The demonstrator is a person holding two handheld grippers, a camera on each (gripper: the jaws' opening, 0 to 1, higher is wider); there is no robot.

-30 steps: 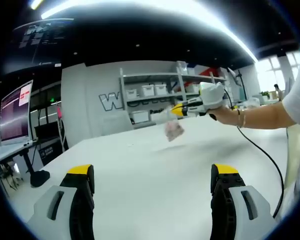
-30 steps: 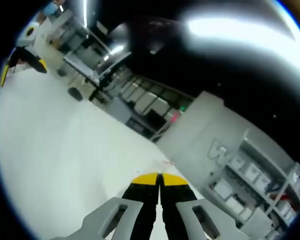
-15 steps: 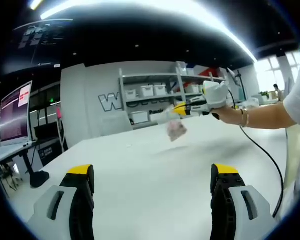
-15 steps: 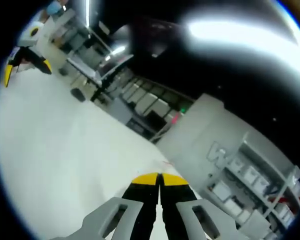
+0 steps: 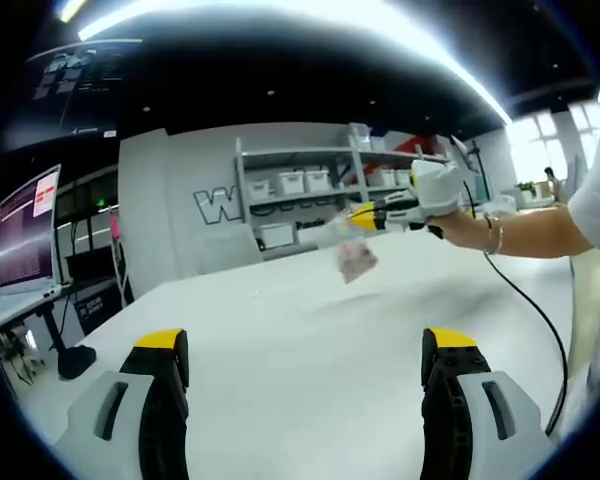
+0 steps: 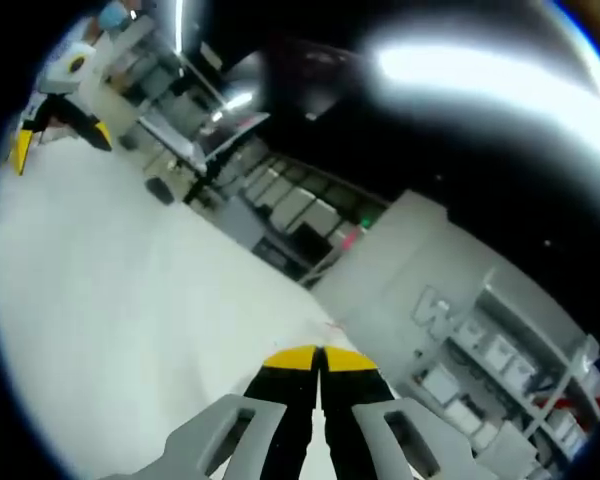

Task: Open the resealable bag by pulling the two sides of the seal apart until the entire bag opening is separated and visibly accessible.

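Observation:
A small clear resealable bag [image 5: 355, 260] with pinkish contents hangs in the air over the white table [image 5: 280, 330]. In the left gripper view my right gripper [image 5: 358, 218] reaches in from the right, its yellow tips shut on the bag's top edge. A person's hand and forearm [image 5: 510, 232] carry it. My left gripper [image 5: 305, 345] is open wide near the table, well short of the bag and with nothing between its jaws. In the right gripper view my right gripper [image 6: 318, 358] has its jaws pressed together, the bag is hidden, and the left gripper [image 6: 62, 143] stands far off at the upper left.
A black cable [image 5: 530, 310] trails from the right gripper down past the table's right side. Behind the table stand a shelf with white bins [image 5: 310, 185] and a grey wall. A monitor [image 5: 25, 230] and desks are at the left.
The right gripper and its hanging bag have drifted slightly to the right in the left gripper view. Both grippers' jaws stand as before.

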